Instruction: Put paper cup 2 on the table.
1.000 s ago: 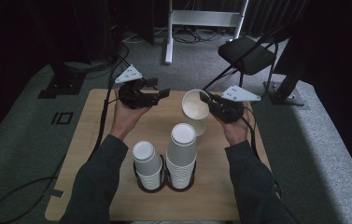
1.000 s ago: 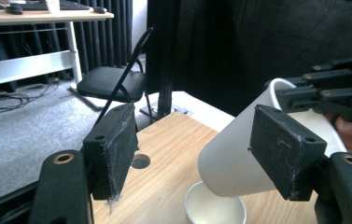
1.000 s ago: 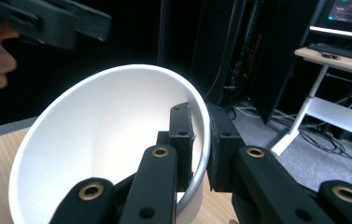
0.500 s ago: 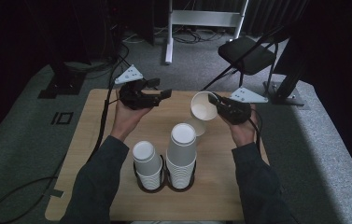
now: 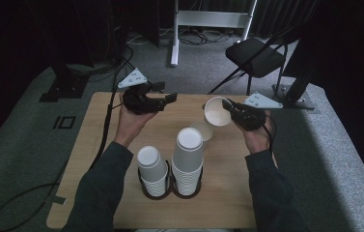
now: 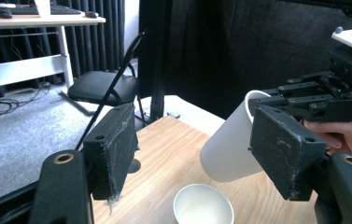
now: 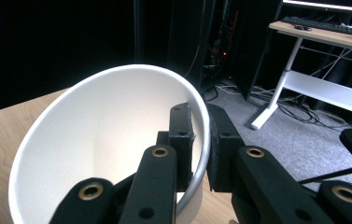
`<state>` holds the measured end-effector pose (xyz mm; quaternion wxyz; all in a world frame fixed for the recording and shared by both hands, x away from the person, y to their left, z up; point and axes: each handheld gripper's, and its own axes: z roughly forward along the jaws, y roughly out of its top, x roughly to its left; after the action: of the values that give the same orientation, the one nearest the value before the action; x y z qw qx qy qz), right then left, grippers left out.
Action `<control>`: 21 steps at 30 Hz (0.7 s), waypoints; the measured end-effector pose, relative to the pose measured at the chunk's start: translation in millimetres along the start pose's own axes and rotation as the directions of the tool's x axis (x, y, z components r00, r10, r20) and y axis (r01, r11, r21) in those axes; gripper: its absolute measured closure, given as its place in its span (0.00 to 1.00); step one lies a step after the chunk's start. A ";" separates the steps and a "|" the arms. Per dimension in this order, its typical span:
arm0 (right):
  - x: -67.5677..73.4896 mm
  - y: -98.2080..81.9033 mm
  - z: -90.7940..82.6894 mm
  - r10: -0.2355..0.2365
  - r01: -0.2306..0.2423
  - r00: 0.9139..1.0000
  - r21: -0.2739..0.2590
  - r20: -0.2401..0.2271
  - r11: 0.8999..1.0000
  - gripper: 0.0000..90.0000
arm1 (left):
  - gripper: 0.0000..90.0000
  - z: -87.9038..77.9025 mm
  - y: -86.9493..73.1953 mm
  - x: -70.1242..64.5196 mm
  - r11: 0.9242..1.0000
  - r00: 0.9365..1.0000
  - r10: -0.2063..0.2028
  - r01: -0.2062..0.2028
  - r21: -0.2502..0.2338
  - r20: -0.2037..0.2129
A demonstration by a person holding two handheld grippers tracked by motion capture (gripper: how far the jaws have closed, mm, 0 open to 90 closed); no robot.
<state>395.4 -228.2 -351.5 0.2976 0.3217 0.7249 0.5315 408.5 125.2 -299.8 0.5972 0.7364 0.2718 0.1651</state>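
My right gripper [image 5: 225, 104] is shut on the rim of a white paper cup [image 5: 216, 112], one jaw inside the wall and one outside [image 7: 200, 116]. The cup [image 7: 94, 126] hangs tilted, mouth toward me, above the table's far right part. Below it a second white cup [image 5: 202, 130] stands upright on the wood, also seen in the left gripper view [image 6: 203, 205]. My left gripper [image 5: 170, 99] hovers over the far left of the table, jaws apart with nothing between them [image 6: 197, 119], pointing at the held cup [image 6: 229, 144].
Two stacks of white cups stand in dark holders near the front: a shorter one [image 5: 152, 164] and a taller one [image 5: 188, 154]. The wooden table [image 5: 228, 193] sits on grey carpet. A black folding chair [image 5: 257, 53] and a white desk frame [image 5: 208, 19] stand beyond it.
My right gripper has carried the cup to the right and slightly lower, away from the middle of the table. The left gripper has stayed where it was.
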 end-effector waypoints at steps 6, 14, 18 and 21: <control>-3.8 -2.3 -3.0 0.005 -0.005 1.000 0.005 0.013 1.000 0.92 | 0.34 1.5 -1.4 -0.7 1.000 1.000 0.000 0.000 0.000 0.003; -8.2 -8.7 -4.4 0.011 -0.011 0.999 0.022 0.032 1.000 0.92 | 0.34 2.2 -3.4 -1.6 1.000 1.000 0.002 -0.002 -0.003 0.002; -10.2 -11.5 -5.0 0.017 -0.018 0.999 0.025 0.038 1.000 0.92 | 0.34 2.4 -4.2 -1.3 1.000 1.000 0.000 0.000 -0.005 0.004; -12.0 -13.2 -5.3 0.019 -0.020 0.999 0.028 0.041 0.999 0.92 | 0.34 2.3 -4.2 -0.8 1.000 1.000 -0.003 0.003 -0.008 0.006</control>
<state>396.7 -243.6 -361.8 0.3023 0.3438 0.7231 0.5173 408.3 123.6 -304.3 0.6013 0.7340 0.2703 0.1629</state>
